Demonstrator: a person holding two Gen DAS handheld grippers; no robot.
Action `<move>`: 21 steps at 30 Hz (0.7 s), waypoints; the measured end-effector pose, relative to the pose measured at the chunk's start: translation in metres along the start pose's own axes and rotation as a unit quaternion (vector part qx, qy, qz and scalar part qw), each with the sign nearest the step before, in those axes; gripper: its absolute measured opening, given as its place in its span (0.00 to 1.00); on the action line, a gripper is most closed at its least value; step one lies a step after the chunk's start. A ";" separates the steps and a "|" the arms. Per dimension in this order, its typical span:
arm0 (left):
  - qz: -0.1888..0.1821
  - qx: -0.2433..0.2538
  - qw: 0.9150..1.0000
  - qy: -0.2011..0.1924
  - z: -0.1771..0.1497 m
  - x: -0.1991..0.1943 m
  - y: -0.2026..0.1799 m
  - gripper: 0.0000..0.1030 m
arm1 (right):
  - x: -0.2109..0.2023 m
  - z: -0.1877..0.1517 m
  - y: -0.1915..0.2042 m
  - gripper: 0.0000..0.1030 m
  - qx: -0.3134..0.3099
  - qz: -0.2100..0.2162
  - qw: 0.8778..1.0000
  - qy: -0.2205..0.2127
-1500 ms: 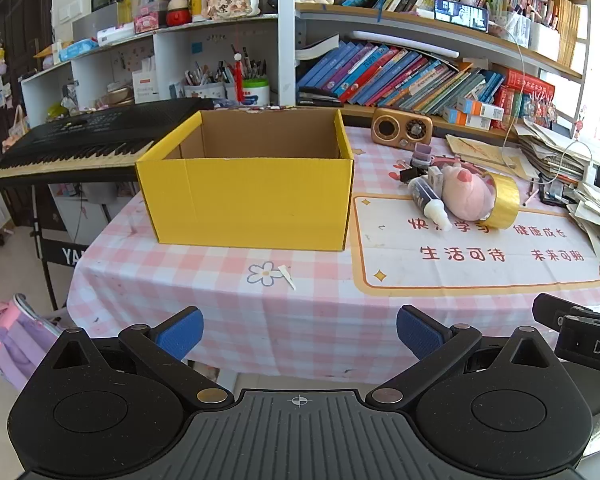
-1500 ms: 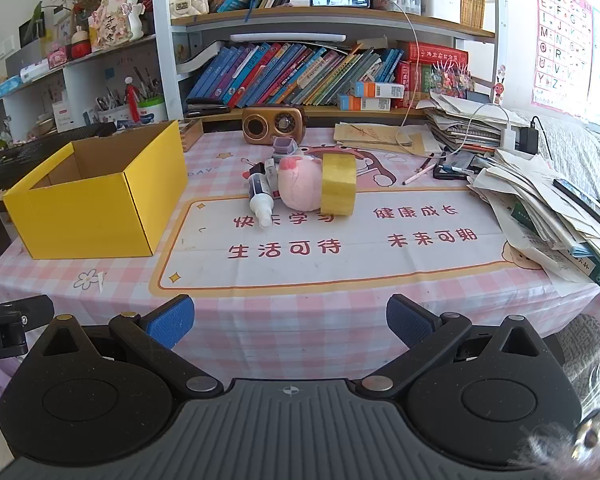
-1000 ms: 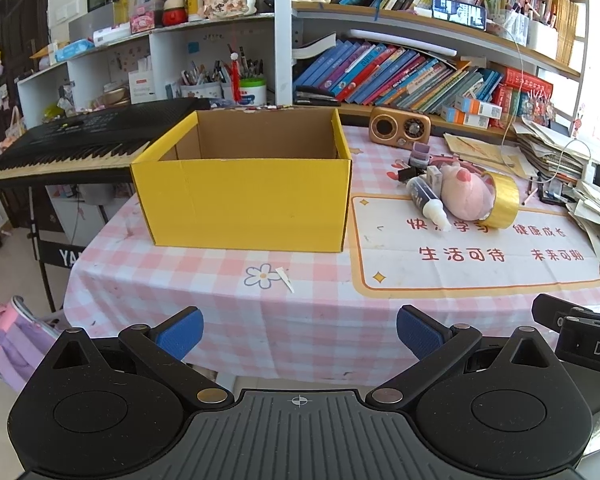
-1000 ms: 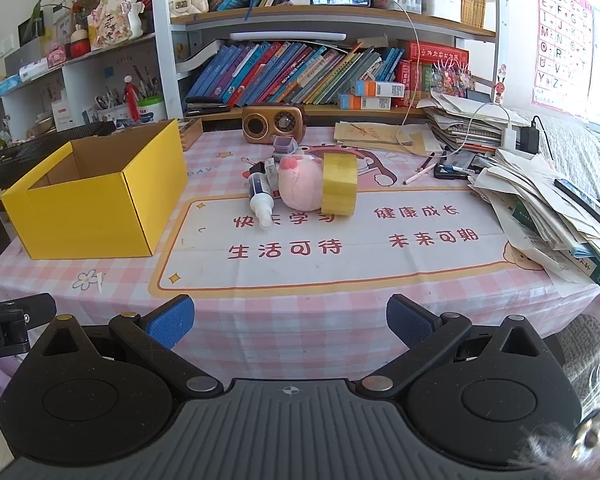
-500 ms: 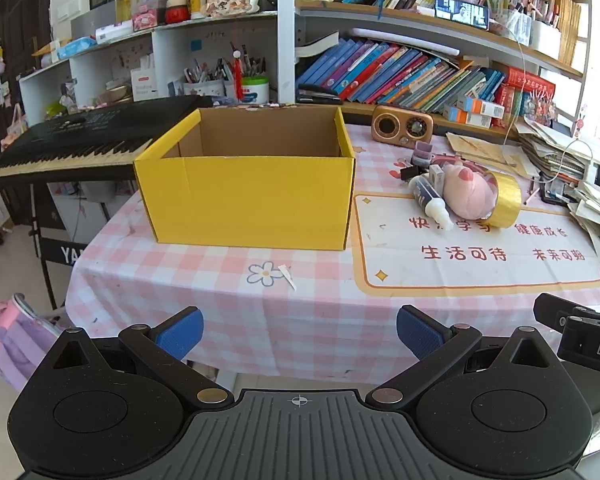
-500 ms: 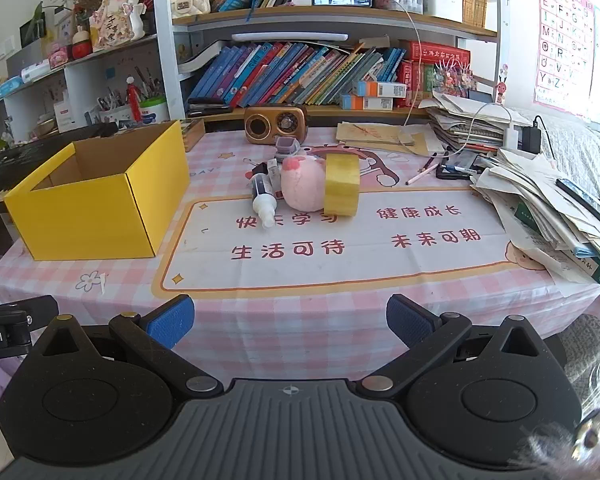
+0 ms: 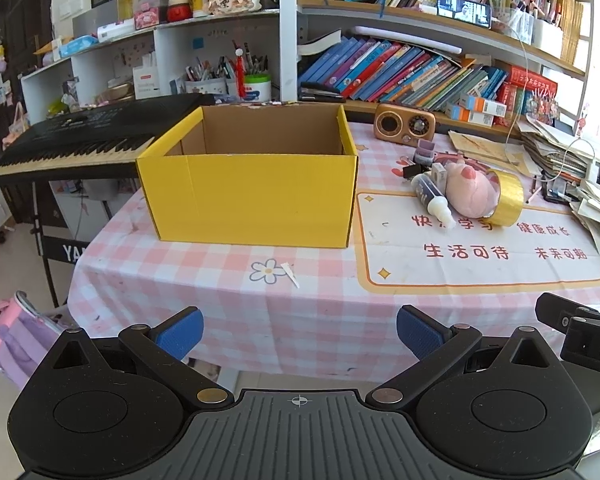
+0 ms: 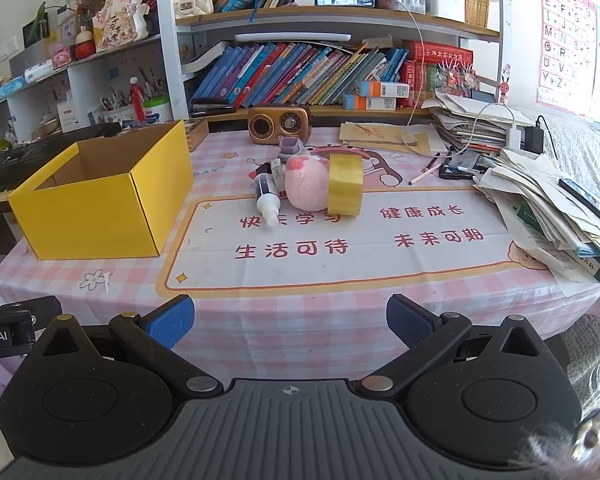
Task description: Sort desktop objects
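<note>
Grippers at the near edge of a table [image 8: 300, 320] covered by a pink checked cloth. Left gripper [image 7: 298, 330]: blue-padded fingers spread wide, nothing between them, held short of the table edge. Right gripper [image 8: 288, 316]: likewise spread wide and empty, facing the printed mat [image 8: 340, 248] with red characters.

Yellow cardboard box [image 7: 252, 188]: open-topped, upright on the left part of the table, with nothing visible on the part of its brown interior that shows. To its right, on the far edge of the mat, a tight cluster of small objects: a pink plush toy [image 8: 306, 186] lying in the middle; a roll of yellow tape [image 8: 345, 190] standing on edge, touching the toy's right side; a white-capped bottle [image 8: 267, 198] lying on its side just left of the toy, cap toward the camera. A small lidded jar [image 8: 291, 146] sits behind the cluster, and a brown radio [image 8: 279, 124] stands farther back, before the bookshelf [image 8: 300, 72]. Loose papers [image 8: 548, 208] are piled at the table's right edge. A keyboard [image 7: 84, 140] stands left of the box, beyond the table.
</note>
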State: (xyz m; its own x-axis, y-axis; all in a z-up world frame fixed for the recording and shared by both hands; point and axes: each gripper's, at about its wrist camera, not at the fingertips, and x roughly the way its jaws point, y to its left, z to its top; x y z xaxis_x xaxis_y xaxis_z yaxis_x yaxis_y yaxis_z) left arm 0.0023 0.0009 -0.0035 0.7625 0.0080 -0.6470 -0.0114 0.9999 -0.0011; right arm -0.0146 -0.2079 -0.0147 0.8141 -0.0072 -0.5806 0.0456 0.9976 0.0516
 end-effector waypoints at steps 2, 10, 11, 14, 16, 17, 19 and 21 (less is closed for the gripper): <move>-0.005 -0.001 1.000 -0.002 0.000 -0.001 0.000 1.00 | 0.000 0.000 -0.001 1.00 0.000 0.000 1.000 0.000; -0.011 0.000 1.000 -0.002 0.001 -0.002 -0.002 1.00 | 0.000 0.000 -0.001 1.00 0.000 0.001 1.000 0.000; -0.012 0.000 1.000 -0.002 0.000 -0.001 -0.002 1.00 | -0.001 0.000 -0.002 1.00 0.001 0.001 1.000 0.000; -0.014 0.001 1.000 0.000 0.000 -0.001 -0.002 1.00 | 0.000 0.001 0.003 1.00 -0.001 0.003 1.000 -0.001; -0.013 0.001 1.000 -0.001 0.000 -0.001 -0.002 1.00 | 0.001 0.002 0.005 1.00 0.000 0.003 1.000 -0.001; -0.013 0.001 1.000 -0.001 0.000 -0.001 -0.002 1.00 | -0.001 0.002 0.004 1.00 -0.001 0.003 1.000 -0.001; -0.011 0.000 1.000 0.000 0.000 -0.001 -0.001 1.00 | -0.001 0.002 0.005 1.00 0.000 0.003 1.000 -0.001; -0.010 0.000 1.000 0.000 0.000 -0.001 -0.001 1.00 | -0.001 0.002 0.006 1.00 0.001 0.004 1.000 -0.001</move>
State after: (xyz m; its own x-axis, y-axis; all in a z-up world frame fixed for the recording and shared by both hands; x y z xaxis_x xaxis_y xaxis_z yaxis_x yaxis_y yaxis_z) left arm 0.0014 0.0002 -0.0031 0.7623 -0.0126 -0.6472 0.0037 0.9999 -0.0151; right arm -0.0140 -0.2024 -0.0124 0.8155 0.0008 -0.5788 0.0396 0.9976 0.0573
